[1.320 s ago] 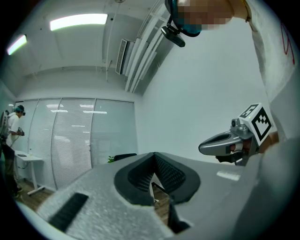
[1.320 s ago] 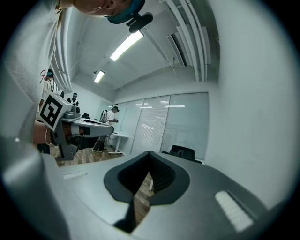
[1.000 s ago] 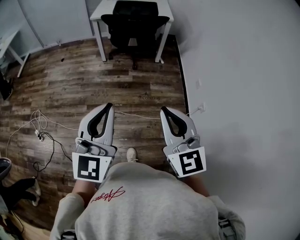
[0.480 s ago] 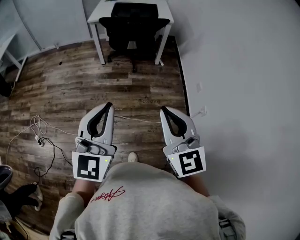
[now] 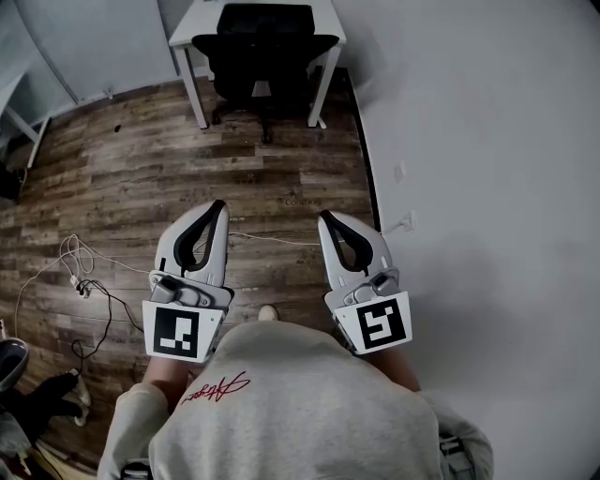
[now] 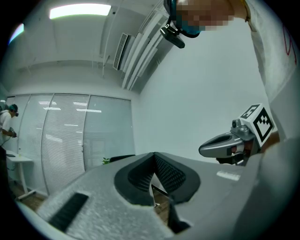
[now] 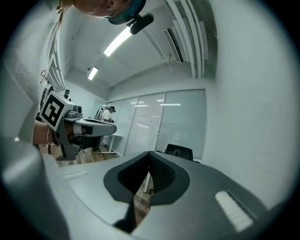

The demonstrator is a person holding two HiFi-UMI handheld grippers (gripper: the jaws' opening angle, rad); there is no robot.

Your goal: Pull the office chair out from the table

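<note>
A black office chair (image 5: 264, 56) is tucked under a white table (image 5: 193, 23) at the far end of the room, beside the right wall. Its backrest also peeks over my right gripper in the right gripper view, chair (image 7: 179, 152). My left gripper (image 5: 219, 205) and right gripper (image 5: 325, 217) are held side by side in front of my body, well short of the chair. Both point toward it, jaws shut, nothing between them. In the left gripper view the left gripper (image 6: 153, 154) is shut, and in the right gripper view the right gripper (image 7: 149, 153) too.
White cables (image 5: 80, 253) and a black cable lie on the wood floor at the left. A white wall (image 5: 478, 169) runs along the right with a socket (image 5: 407, 221) low on it. Another white table leg (image 5: 28, 131) stands far left. A person (image 7: 108, 114) works at a distant desk.
The chair and table sit slightly higher and larger in the head view, and the floor cables have slid down: I have moved toward the chair. Both grippers keep their pose, shut.
</note>
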